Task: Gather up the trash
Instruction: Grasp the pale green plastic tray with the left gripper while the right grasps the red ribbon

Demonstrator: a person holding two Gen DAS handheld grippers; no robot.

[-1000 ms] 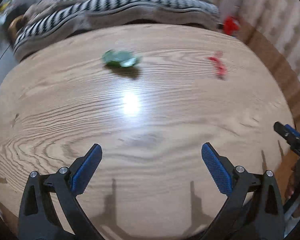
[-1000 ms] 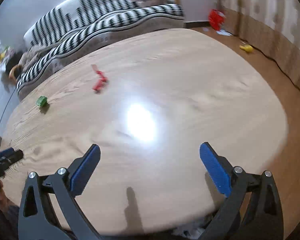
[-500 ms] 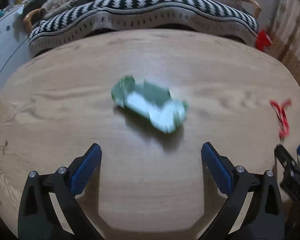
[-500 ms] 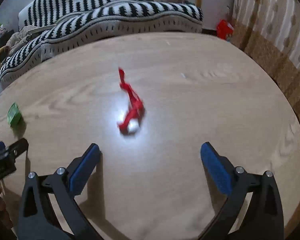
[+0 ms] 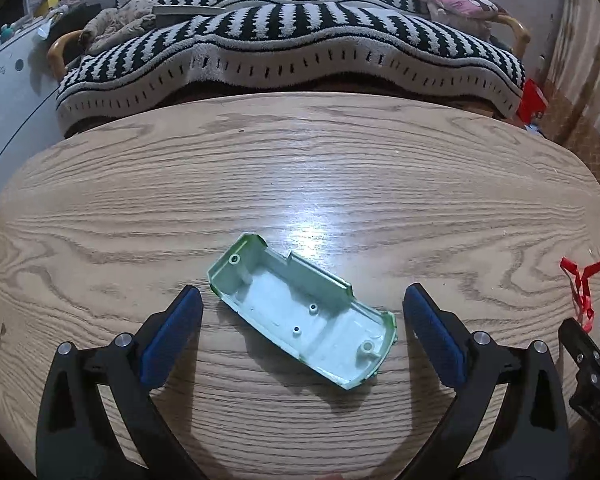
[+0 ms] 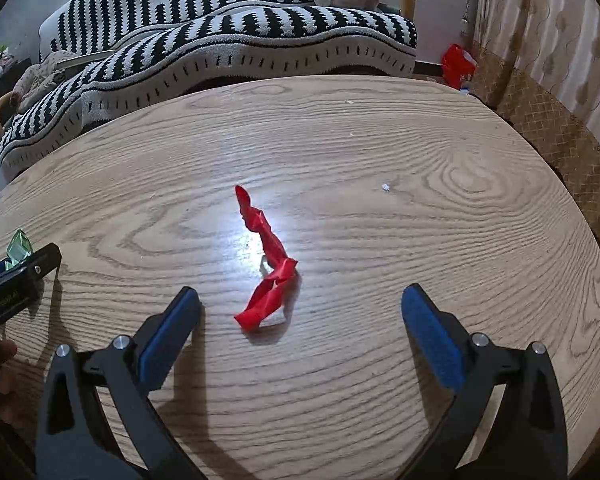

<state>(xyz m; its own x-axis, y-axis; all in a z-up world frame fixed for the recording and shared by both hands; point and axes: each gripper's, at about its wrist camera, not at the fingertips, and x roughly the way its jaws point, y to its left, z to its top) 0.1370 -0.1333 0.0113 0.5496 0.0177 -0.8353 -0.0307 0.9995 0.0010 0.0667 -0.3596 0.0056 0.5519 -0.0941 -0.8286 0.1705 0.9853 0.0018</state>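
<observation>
A green plastic shell [image 5: 300,312], hollow side up, lies on the round wooden table [image 5: 300,168]. My left gripper [image 5: 302,324] is open, its blue pads on either side of the shell, not touching it. A twisted red wrapper [image 6: 266,264] lies on the table in the right wrist view. My right gripper [image 6: 300,324] is open, with the wrapper's near end between its pads. The wrapper also shows at the right edge of the left wrist view [image 5: 580,284], and a corner of the shell shows at the left of the right wrist view [image 6: 19,245].
A black-and-white striped sofa [image 5: 292,40] stands just behind the table. A red bag [image 6: 456,64] lies on the floor at the back right, near a curtain [image 6: 548,32]. A white cabinet [image 5: 4,92] stands at the left. Small crumbs [image 6: 385,187] dot the table.
Both grippers have moved forward over the table. The green shell now sits between the left pads and the red wrapper reaches between the right pads. Both stay open.
</observation>
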